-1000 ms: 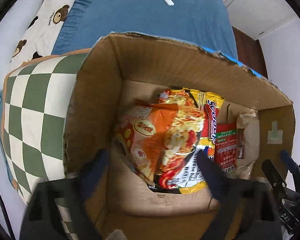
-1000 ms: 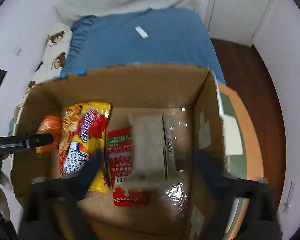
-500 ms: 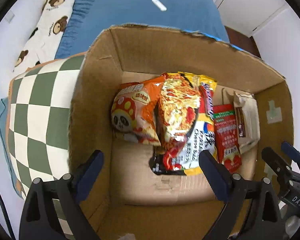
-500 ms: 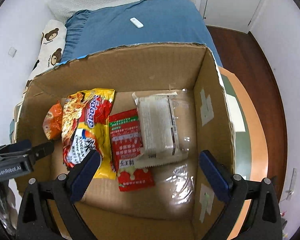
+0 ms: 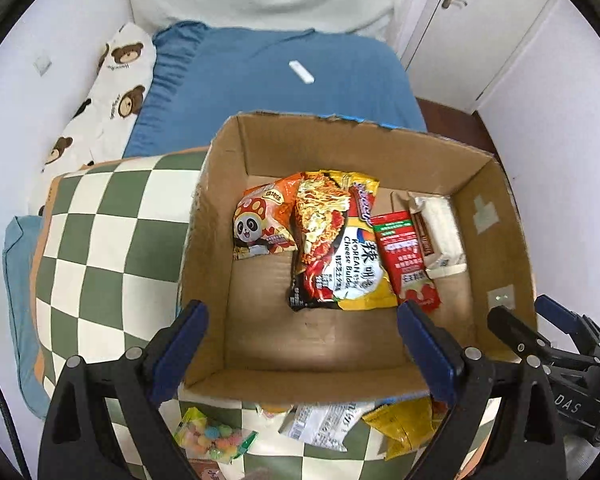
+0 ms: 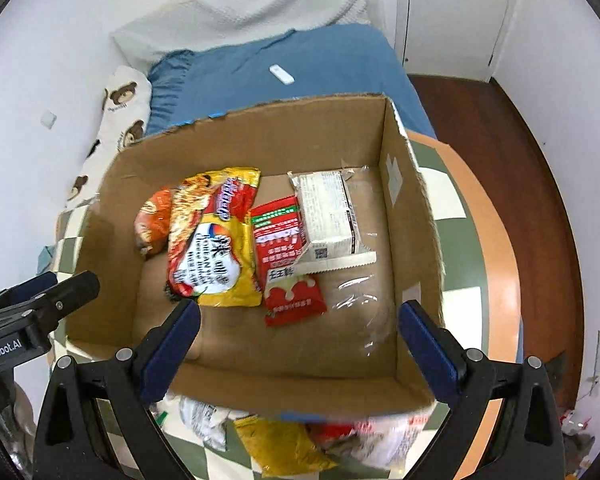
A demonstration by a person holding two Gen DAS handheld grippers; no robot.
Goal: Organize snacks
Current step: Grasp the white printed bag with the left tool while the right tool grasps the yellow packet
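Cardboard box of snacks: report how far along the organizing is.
Done: the brown cardboard box holds four packets in a row: orange panda snack bag, yellow noodle packet, red sachet, white wrapped block.
In hand: nothing; left gripper and right gripper are open and empty.
Left: loose packets on the checkered tabletop, including a colourful candy bag.

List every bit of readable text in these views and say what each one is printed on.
"KOREAN Cheese Buldak": yellow noodle packet in the cardboard box.
"GenRobot.AI": left gripper body, in the right wrist view.
"DAS": right gripper body, in the left wrist view.
Red sachet, white wrapped pack, orange panda bag, bear pillowcase: print too small to read.
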